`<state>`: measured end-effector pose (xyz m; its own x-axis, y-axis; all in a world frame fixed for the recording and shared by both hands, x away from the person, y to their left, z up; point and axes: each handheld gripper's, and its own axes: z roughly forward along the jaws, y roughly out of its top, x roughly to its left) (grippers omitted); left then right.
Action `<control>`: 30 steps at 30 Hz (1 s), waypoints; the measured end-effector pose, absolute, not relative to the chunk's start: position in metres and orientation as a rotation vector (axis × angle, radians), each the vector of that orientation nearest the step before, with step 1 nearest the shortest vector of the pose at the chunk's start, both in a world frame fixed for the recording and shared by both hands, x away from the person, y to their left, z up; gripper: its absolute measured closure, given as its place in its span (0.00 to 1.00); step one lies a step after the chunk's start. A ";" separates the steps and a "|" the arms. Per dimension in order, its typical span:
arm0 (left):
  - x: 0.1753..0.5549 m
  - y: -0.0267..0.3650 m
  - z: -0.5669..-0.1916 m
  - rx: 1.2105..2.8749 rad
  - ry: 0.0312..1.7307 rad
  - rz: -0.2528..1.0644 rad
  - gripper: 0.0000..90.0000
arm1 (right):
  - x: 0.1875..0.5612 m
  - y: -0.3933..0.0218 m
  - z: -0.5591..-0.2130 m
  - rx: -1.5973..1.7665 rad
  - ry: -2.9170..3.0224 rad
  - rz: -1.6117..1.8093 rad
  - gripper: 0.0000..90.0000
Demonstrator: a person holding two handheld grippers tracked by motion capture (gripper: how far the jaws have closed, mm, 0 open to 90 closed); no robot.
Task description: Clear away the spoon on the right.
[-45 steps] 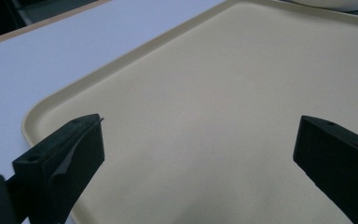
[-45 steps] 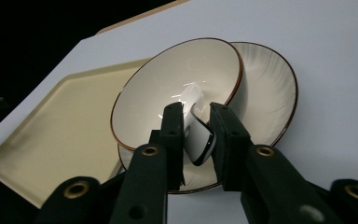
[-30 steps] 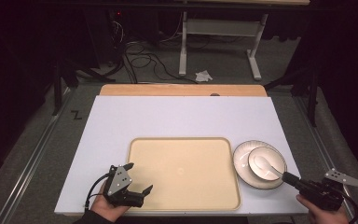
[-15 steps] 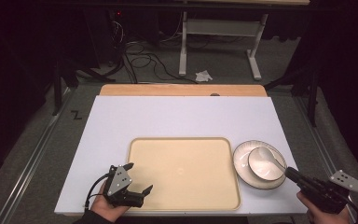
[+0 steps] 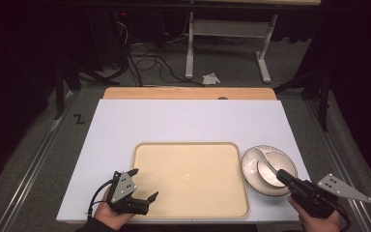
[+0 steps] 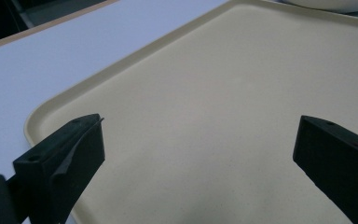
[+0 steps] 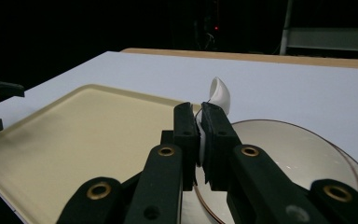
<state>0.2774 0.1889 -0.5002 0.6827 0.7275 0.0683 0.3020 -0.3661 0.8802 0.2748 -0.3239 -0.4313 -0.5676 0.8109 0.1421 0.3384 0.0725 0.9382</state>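
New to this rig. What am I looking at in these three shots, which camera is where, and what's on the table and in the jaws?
No robot arm here: a person holds a two-jaw gripper in each hand. The high view is a fixed camera above the person's side, looking forward and down at the white table. The other two cameras ride on the grippers and look along their black jaws.

On the table lie a beige tray and, to its right, a white bowl with a dark rim.

The left gripper sits at the tray's near left corner, jaws wide apart and empty; its view looks across the bare tray.

The right gripper is shut on a white spoon, clamped by its handle with the scoop sticking up past the jaws, above the bowl.
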 end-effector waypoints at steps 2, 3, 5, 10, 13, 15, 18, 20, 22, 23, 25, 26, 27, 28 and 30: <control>0.277 0.189 -0.500 1.953 0.797 0.570 0.03 | 0.276 -0.316 -0.432 1.123 1.944 1.497 0.97; 0.277 0.189 -0.500 1.953 0.797 0.570 0.03 | 0.276 -0.316 -0.432 1.123 1.944 1.497 0.97; 0.277 0.189 -0.500 1.952 0.797 0.572 0.03 | 0.278 -0.306 -0.434 1.109 1.953 1.496 0.97; 0.277 0.189 -0.499 1.953 0.793 0.573 0.03 | 0.281 -0.290 -0.438 1.090 1.964 1.500 0.97; 0.277 0.189 -0.499 1.952 0.792 0.572 0.03 | 0.283 -0.281 -0.440 1.084 1.962 1.505 0.97; 0.277 0.189 -0.499 1.952 0.792 0.572 0.03 | 0.284 -0.279 -0.441 1.081 1.961 1.504 0.97; 0.277 0.189 -0.499 1.952 0.790 0.572 0.03 | 0.286 -0.271 -0.443 1.079 1.957 1.504 0.97; 0.277 0.189 -0.499 1.950 0.790 0.572 0.03 | 0.288 -0.267 -0.444 1.079 1.955 1.506 0.97; 0.277 0.189 -0.499 1.951 0.789 0.572 0.03 | 0.289 -0.263 -0.445 1.072 1.953 1.501 0.97; 0.277 0.189 -0.499 1.951 0.789 0.572 0.03 | 0.289 -0.263 -0.445 1.072 1.953 1.501 0.97; 0.277 0.189 -0.499 1.951 0.789 0.572 0.03 | 0.291 -0.256 -0.446 1.066 1.943 1.496 0.97; 0.277 0.189 -0.499 1.951 0.789 0.573 0.03 | 0.292 -0.253 -0.447 1.057 1.937 1.484 0.97; 0.277 0.189 -0.499 1.951 0.790 0.573 0.03 | 0.293 -0.250 -0.448 1.055 1.933 1.479 0.97; 0.277 0.189 -0.499 1.950 0.789 0.573 0.03 | 0.293 -0.248 -0.449 1.056 1.928 1.475 0.97; 0.277 0.189 -0.499 1.950 0.788 0.573 0.03 | 0.295 -0.242 -0.451 1.049 1.931 1.471 0.97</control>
<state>0.2768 0.1892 -0.4986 0.6859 0.7240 0.0731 0.2928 -0.3665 0.8831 0.2947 -0.2422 -0.4510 -0.5832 0.8096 0.0663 0.2788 0.1229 0.9524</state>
